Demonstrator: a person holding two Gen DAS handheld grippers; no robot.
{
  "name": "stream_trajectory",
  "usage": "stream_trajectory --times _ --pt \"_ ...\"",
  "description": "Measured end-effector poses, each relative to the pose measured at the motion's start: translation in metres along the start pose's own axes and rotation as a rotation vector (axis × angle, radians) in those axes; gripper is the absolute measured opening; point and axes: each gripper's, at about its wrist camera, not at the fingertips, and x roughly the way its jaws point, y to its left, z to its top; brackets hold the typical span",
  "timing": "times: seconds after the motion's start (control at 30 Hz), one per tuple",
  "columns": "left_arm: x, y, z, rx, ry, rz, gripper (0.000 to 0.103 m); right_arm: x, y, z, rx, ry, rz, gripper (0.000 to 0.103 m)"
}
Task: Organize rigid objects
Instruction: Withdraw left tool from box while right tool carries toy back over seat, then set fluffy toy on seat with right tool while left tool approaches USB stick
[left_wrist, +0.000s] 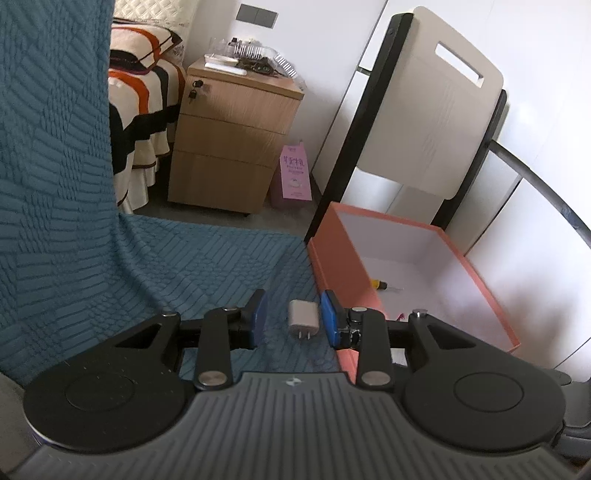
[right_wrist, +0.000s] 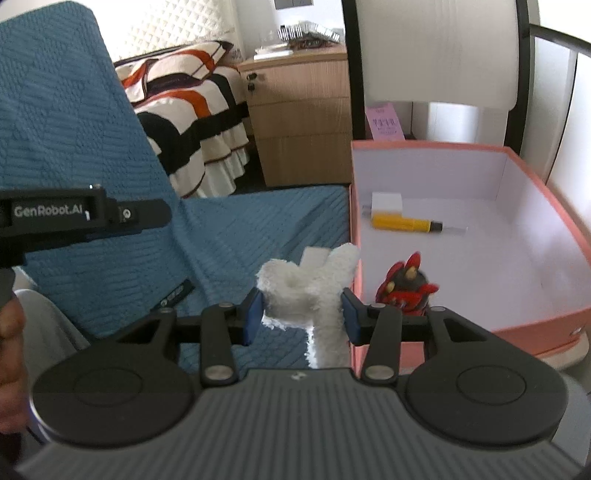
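Home bedroom; striped bed (right_wrist: 192, 110); wooden nightstand (left_wrist: 229, 140).

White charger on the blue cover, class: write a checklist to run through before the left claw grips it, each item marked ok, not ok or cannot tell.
1. White charger lies between the left claw pads: ok.
2. Claw open: ok.
3. Charger centred: not ok, nearer the right pad.
4. Pink box has bare floor left: ok.
5. Right claw free: not ok, around the white plush.
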Motion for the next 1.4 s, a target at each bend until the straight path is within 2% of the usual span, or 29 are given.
stream_trajectory --times 0.3,0.63,0.73,0.9,1.1,1.27,1.33,1.4 --pt "0.015 0.042 0.006 -0.038 -0.001 0.033 0.037 0.024 0.022 0.004 -0.006 0.034 -0.036 0.048" --pt "0.049 0.069 0.003 -0.041 0.014 0.098 0.038 0.067 0.035 0.003 -0.065 0.074 -0.027 0.048" --pt "0.061 0.082 -0.006 -0.070 0.032 0.135 0.051 0.077 0.037 0.000 -0.087 0.080 -0.018 0.048" --pt "0.077 0.105 -0.013 -0.141 0.047 0.167 0.052 0.096 0.043 -0.003 -0.133 0.059 -0.015 0.048" --pt "0.104 0.115 -0.017 -0.175 0.089 0.233 0.052 0.115 0.051 -0.010 -0.197 0.029 -0.015 0.048" --pt "0.123 0.121 -0.023 -0.206 0.129 0.275 0.052 0.128 0.048 -0.014 -0.199 -0.004 -0.042 0.048" --pt "0.129 0.124 -0.025 -0.214 0.142 0.294 0.052 0.129 0.049 -0.016 -0.213 -0.015 -0.046 0.051" --pt "0.134 0.126 -0.028 -0.221 0.160 0.298 0.051 0.130 0.051 -0.018 -0.225 -0.034 -0.058 0.061"
